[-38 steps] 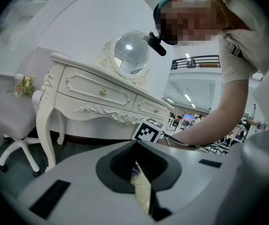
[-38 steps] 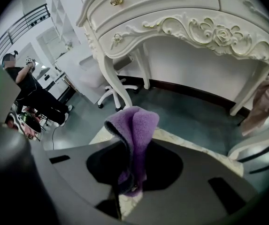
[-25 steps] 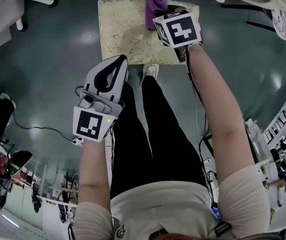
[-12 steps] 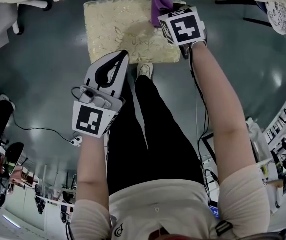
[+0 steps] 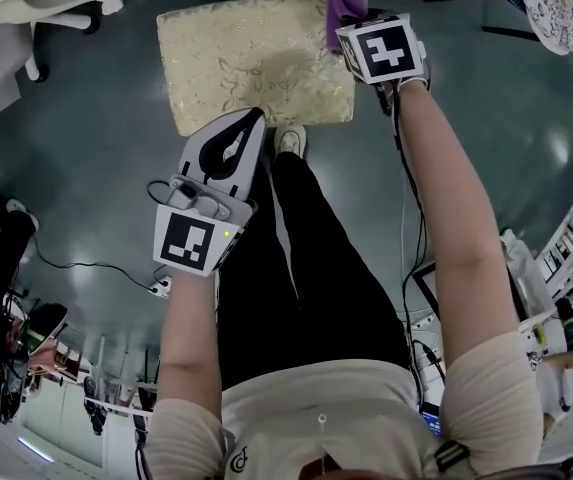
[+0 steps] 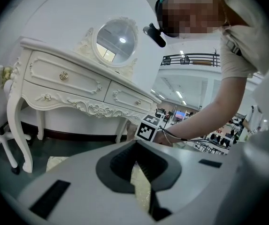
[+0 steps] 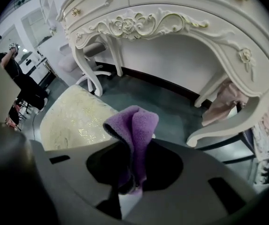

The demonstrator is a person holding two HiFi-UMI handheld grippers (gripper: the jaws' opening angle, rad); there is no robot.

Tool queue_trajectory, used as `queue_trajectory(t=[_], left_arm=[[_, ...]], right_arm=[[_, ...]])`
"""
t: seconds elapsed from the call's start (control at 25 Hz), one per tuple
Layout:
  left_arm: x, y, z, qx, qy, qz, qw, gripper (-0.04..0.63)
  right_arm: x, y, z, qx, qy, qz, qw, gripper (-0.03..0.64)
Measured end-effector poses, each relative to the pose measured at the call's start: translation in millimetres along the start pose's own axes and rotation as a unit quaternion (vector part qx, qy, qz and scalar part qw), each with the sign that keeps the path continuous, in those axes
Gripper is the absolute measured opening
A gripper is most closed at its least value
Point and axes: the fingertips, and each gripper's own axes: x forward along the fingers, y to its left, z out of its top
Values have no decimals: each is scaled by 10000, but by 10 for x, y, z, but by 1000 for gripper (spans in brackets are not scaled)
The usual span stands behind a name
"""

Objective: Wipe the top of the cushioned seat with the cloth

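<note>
Purple fleece cloth [image 5: 344,6] reaches the far right corner of the square, pale gold brocade cushioned seat [image 5: 236,63]

Over the last second the right gripper [image 5: 369,40], clamped on the soft folded cloth, has slid rightward across the leaf-patterned cushion top to its edge, so this stroke looks spent and most of the top is probably left to wipe; the left gripper [image 5: 249,124] hangs near the front edge, jaws nearly together, holding nothing

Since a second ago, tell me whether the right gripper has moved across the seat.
Yes. The right gripper, shut on the cloth, slid rightward along the cushioned seat to its right edge.
</note>
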Motion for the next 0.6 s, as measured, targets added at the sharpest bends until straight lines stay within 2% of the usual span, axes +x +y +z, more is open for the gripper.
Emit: queue_trajectory(t=[0.2, 0.4, 0.6], left_arm=[[-46, 71, 90, 125, -3, 23, 9999, 13], [-213, 244, 194, 191, -47, -9, 9998, 12], [-477, 427, 273, 328, 8, -19, 9995, 14]], right_arm=[[-79, -57, -43, -36, 294, -327, 9990, 80], [-234, 148, 89, -172, 162, -445, 9987, 78], [-414, 641, 370, -238, -180, -99, 9995, 78]])
